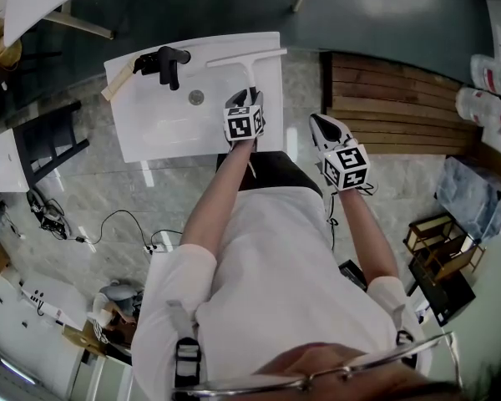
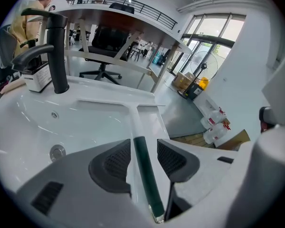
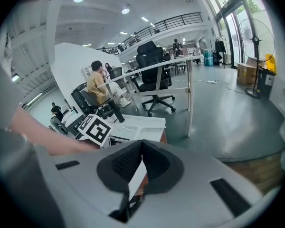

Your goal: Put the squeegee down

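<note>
Squeegee [image 1: 247, 58] is seen lying flat on the white sink [image 1: 150, 144], its blade along the far rim up to the right corner and its dark green handle [image 2: 146, 179] running back along the right rim toward the person. The left gripper [image 1: 249, 98] is held just above that handle with its jaws spread wide. In the left gripper view the handle is seen between the two pads [image 2: 115, 161], with a gap on either side, so it is not gripped. In the basin only a round metal drain [image 1: 196, 97] is seen, and a black faucet [image 1: 169, 62] is mounted on the far left rim. The right gripper [image 1: 321, 123] is held off the sink's right edge, well apart from the squeegee, and its jaws are closed tip to tip on nothing. A narrow strip of pale floor [image 1: 302, 90] is left between the sink's right edge and a slatted wooden pallet [image 1: 392, 98]. Open grey floor is seen beyond the far rim.
</note>
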Motion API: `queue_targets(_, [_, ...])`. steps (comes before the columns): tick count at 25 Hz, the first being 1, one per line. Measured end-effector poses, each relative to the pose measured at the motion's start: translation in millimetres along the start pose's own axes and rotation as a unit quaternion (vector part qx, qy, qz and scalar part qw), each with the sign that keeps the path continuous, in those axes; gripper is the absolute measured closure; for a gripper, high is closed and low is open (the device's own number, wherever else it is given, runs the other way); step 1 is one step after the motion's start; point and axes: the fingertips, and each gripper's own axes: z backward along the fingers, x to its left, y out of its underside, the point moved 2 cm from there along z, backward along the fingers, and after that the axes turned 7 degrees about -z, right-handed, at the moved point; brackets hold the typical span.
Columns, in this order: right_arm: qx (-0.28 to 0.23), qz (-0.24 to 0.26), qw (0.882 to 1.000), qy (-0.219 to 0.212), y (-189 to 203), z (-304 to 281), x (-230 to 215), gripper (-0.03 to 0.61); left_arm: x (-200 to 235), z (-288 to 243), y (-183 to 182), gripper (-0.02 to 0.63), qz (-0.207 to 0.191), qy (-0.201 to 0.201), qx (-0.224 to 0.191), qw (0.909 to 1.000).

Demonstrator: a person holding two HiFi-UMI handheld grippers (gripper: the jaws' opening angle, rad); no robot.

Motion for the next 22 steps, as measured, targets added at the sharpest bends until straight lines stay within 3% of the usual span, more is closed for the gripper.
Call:
queue_targets(9, [-0.016, 0.015, 1.0, -0.003, 2.4, 18.5, 9.0, 0.572, -0.8, 28.8, 1.0, 0.453, -0.009, -0.01, -0.026, 0.9996])
queue_targets(22, [-0.041, 0.027, 0.999, -0.004, 11.4, 42.1, 27.2, 0.572, -8.4, 107.8, -14.2, 0.454, -0.038, -0.006, -0.1, 0.9942])
